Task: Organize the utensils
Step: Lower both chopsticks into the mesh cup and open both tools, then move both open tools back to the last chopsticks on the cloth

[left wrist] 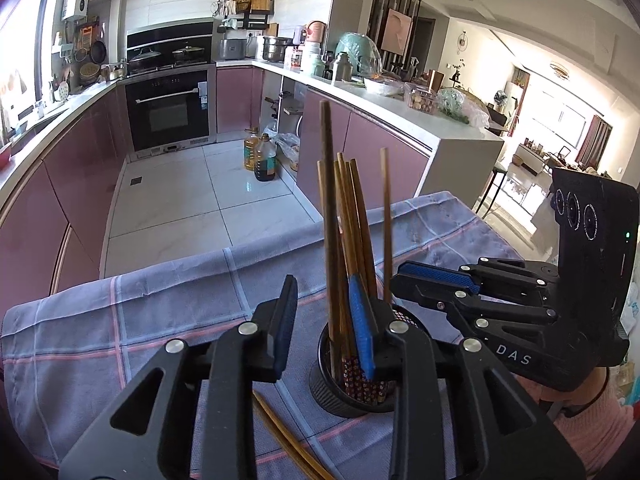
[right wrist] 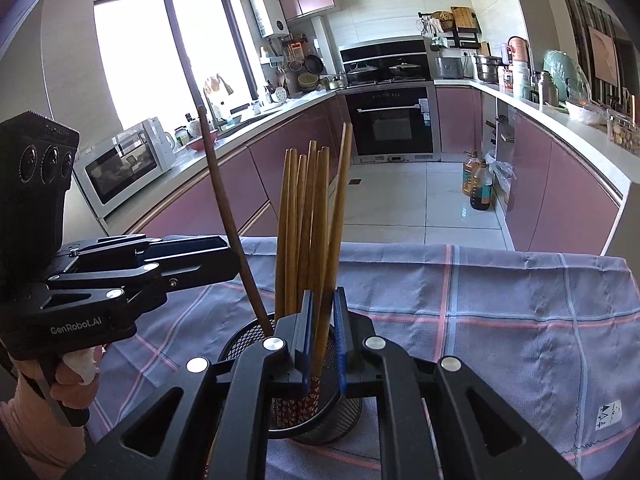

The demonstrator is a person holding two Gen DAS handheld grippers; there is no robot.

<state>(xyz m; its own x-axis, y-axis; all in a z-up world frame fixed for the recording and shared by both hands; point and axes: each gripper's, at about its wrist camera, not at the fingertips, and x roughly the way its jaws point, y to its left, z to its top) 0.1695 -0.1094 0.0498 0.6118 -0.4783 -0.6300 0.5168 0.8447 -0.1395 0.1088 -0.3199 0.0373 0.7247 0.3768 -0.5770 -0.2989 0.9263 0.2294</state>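
My left jaws (left wrist: 326, 334) stand parted, nothing pinched; the round black wire-mesh cup (left wrist: 320, 384) sits on the checked blue cloth surface (left wrist: 120, 320) just past my right pad. It holds a bunch of brown wooden chopsticks (left wrist: 348, 216), upright w/ patterned ends down. My right jaws (right wrist: 323, 334) are slightly parted around one chopstick over the cup, no clear pinch. Two loose chopsticks (left wrist: 280, 440) lie below my left jaws.

"DAS" on right tongs (left wrist: 436, 280); "GenRobot.AI" on left tongs (right wrist: 236, 258).

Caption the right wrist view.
Right tongs slightly open around chopsticks standing in a black mesh cup.
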